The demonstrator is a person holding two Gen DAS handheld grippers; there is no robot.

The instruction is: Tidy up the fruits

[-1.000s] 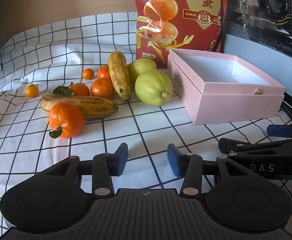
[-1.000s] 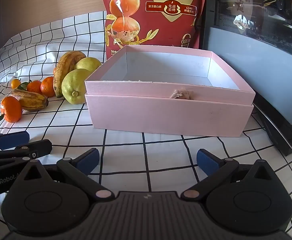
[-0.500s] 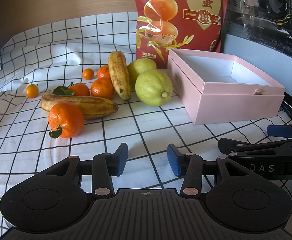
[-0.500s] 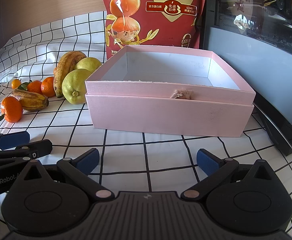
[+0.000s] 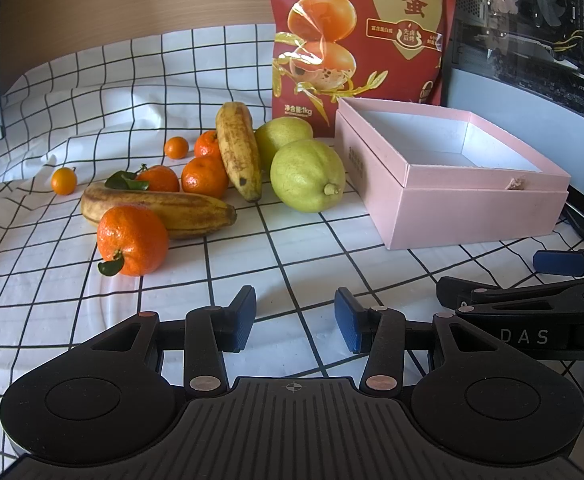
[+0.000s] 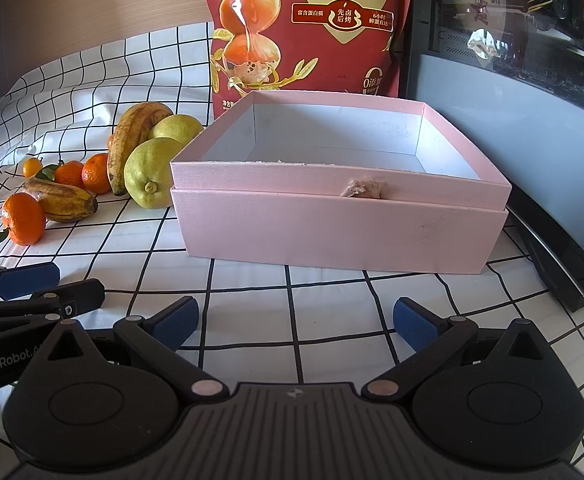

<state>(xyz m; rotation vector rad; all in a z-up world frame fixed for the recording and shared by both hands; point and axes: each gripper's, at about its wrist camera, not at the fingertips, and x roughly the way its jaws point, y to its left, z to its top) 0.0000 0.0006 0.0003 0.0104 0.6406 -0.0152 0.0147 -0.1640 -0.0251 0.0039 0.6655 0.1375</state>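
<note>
Surface: white cloth [image 5: 299, 256] with black grid, rumpled toward its back-left edge.
Room: wood wall behind; red bag [image 5: 355, 32] upright at the cloth's back edge; a dark screen at the right edge.
Box [image 6: 331, 216]: pink, open, nothing inside, just beyond the right gripper [image 6: 295, 318].
Fruit: bananas [image 5: 239, 150], oranges [image 5: 132, 240], lemons [image 5: 307, 176] clustered left of the box, beyond the left gripper [image 5: 295, 320].
Grippers: both jaws apart, nothing between them.

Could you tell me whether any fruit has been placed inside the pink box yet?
No, the pink box shows only its bare white inside, and the fruit, such as the lemon, lies on the cloth beside it.
</note>
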